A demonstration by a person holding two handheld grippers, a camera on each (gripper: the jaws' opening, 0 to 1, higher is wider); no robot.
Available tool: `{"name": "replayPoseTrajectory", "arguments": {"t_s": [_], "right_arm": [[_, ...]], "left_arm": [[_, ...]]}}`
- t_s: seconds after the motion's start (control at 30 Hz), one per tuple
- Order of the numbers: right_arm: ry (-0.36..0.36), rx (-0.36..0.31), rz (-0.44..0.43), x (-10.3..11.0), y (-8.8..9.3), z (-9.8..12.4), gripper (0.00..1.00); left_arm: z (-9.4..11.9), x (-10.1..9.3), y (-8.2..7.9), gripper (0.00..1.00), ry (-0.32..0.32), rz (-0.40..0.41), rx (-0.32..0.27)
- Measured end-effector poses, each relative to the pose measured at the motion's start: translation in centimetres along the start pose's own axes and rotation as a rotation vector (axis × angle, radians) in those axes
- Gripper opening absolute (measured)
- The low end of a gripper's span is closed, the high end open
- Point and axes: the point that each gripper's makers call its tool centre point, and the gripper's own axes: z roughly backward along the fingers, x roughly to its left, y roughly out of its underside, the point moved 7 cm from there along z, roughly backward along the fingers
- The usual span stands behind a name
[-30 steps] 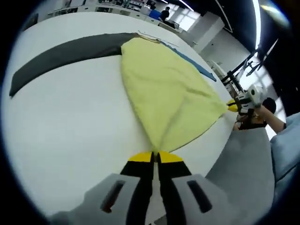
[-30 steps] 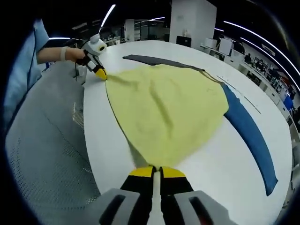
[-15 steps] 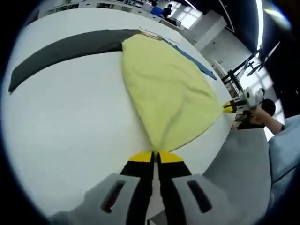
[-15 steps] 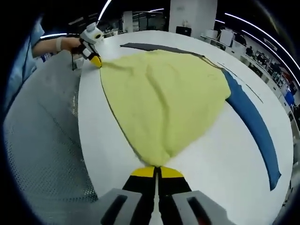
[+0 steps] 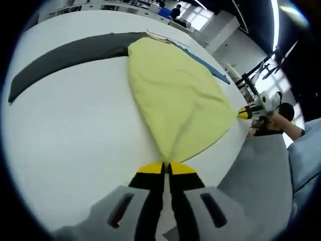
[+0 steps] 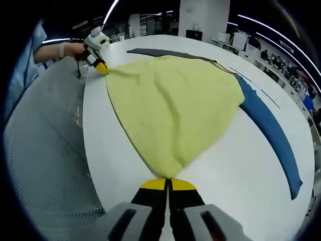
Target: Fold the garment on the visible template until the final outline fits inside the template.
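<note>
A pale yellow garment (image 5: 173, 95) lies spread on the white table (image 5: 75, 130). In the left gripper view my left gripper (image 5: 166, 165) is shut on its near corner; the right gripper (image 5: 244, 113) pinches the far right corner. In the right gripper view the garment (image 6: 173, 105) fans out from my right gripper (image 6: 168, 181), which is shut on its near corner, while the left gripper (image 6: 102, 69) holds the far left corner. The cloth is stretched between both. A dark grey strip (image 5: 65, 57) and a blue strip (image 6: 271, 135) border the garment.
A grey mesh surface (image 6: 45, 165) lies beside the table's near edge. A person's hand (image 6: 70, 49) and light blue sleeve hold the left gripper. Office desks and ceiling lights stand far behind the table.
Both grippers keep their hold on the garment corners. The cloth has been drawn slightly tauter and flatter on the table; the views shifted a little with the hands.
</note>
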Motion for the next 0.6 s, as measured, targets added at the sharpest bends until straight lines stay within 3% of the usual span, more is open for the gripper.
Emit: {"name": "replayPoseTrajectory", "arguments": {"t_s": [0.07, 0.23, 0.37, 0.5, 0.6], "right_arm": [[0.006, -0.022, -0.043, 0.0, 0.2, 0.2, 0.05], [0.05, -0.077, -0.096, -0.3, 0.6, 1.1, 0.37], [0.062, -0.172, -0.2, -0.7, 0.3, 1.9, 0.52], [0.124, -0.29, -0.247, -2.0, -0.4, 2.8, 0.71], [0.139, -0.369, -0.299, -2.8, -1.1, 3.6, 0.79]], "left_arm": [[0.1, -0.3, 0.0, 0.07, 0.017, -0.022, -0.029], [0.8, -0.5, -0.2, 0.29, -0.011, -0.165, -0.078], [1.7, -0.5, -1.1, 0.48, -0.055, -0.262, -0.164], [2.5, -1.1, -2.5, 0.66, -0.074, -0.326, -0.257], [3.1, -1.3, -3.2, 0.77, -0.083, -0.356, -0.285]]}}
